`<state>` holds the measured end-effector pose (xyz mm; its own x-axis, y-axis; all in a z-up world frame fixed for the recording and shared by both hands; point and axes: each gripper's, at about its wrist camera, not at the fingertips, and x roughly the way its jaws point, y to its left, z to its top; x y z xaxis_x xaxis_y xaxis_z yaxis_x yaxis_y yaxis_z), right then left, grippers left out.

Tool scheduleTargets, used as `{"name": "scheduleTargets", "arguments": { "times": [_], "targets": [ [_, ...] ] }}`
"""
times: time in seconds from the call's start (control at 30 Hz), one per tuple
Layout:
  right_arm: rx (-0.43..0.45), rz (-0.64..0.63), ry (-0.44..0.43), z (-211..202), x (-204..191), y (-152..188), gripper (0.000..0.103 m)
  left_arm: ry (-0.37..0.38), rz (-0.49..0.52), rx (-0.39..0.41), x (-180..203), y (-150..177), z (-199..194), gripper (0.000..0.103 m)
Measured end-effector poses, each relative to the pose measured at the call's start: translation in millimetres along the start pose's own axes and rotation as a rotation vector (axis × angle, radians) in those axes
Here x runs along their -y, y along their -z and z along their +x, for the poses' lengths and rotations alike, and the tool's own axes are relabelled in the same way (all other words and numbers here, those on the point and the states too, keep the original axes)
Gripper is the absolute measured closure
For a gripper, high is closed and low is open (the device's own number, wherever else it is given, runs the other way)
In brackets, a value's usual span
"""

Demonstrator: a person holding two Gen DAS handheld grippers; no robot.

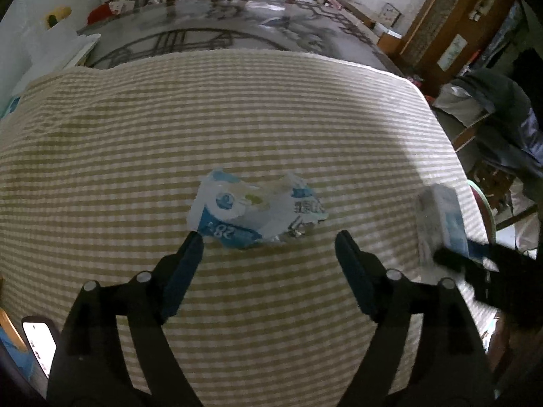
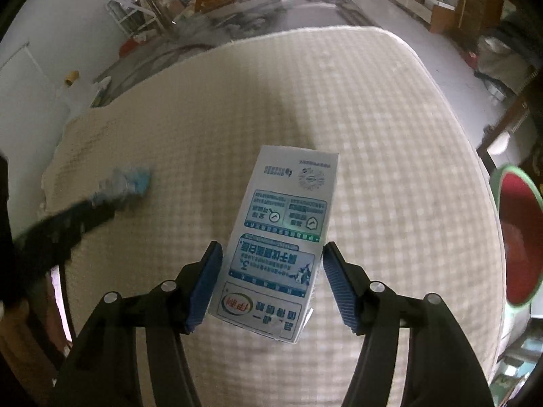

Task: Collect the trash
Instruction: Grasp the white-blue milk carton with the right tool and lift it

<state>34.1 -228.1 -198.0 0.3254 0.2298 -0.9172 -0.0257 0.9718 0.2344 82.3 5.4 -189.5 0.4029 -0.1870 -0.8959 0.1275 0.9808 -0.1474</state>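
Observation:
A crumpled blue and white wrapper [image 1: 254, 210] lies on the beige checked cloth [image 1: 135, 142]. My left gripper [image 1: 269, 241] hangs over it, open, its fingertips just short of the wrapper's near edge and nothing between them. My right gripper [image 2: 271, 254] is shut on a white and blue milk carton [image 2: 285, 224], held by its lower half, top end pointing away, above the cloth. The left wrist view shows the carton [image 1: 439, 217] blurred at the right, with the right gripper's dark fingers [image 1: 475, 264] on it. The right wrist view shows the wrapper [image 2: 125, 183] and left gripper [image 2: 61, 227] blurred at left.
A red bin with a green rim [image 2: 519, 237] stands off the cloth's right edge. Beyond the cloth's far edge the patterned tabletop [image 1: 237, 34] runs on. Furniture and clutter line the room at the back and right. A lit phone screen [image 1: 39, 342] sits at the lower left.

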Motion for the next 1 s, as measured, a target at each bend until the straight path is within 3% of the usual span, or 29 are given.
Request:
{"name": "scheduleTargets", "arguments": {
  "times": [0.13, 0.2, 0.37, 0.4, 0.47, 0.57, 0.67, 1.0],
  "targets": [
    [0.012, 0.017, 0.016, -4.0, 5.0, 9.2, 0.040, -0.005, -0.031, -0.005, -2.5, -2.6, 4.0, 0.023],
    [0.030, 0.036, 0.011, -9.2, 9.6, 8.3, 0.031, -0.008, -0.037, -0.004, -0.8, -5.4, 6.9, 0.020],
    [0.050, 0.069, -0.008, -17.7, 14.9, 9.9, 0.026, -0.026, -0.034, -0.020, 2.9, -9.1, 20.5, 0.019],
    [0.050, 0.064, -0.008, -18.3, 13.6, 9.9, 0.026, -0.025, -0.039, -0.026, 2.6, -9.7, 22.8, 0.030],
    [0.050, 0.058, -0.008, -18.9, 11.8, 9.5, 0.026, -0.019, -0.039, -0.040, 3.4, -10.7, 26.0, 0.043],
    [0.055, 0.047, -0.008, -20.4, 9.4, 9.5, 0.026, -0.015, -0.026, -0.024, 8.2, -9.8, 20.1, 0.075],
    [0.056, 0.040, -0.005, -19.3, 8.3, 8.0, 0.026, 0.002, -0.018, 0.012, 14.8, -9.6, 3.1, 0.079],
    [0.059, 0.046, 0.011, -12.6, 7.3, 2.2, 0.026, 0.034, 0.042, 0.173, 50.2, -9.6, -66.6, 0.080]
  ]
}}
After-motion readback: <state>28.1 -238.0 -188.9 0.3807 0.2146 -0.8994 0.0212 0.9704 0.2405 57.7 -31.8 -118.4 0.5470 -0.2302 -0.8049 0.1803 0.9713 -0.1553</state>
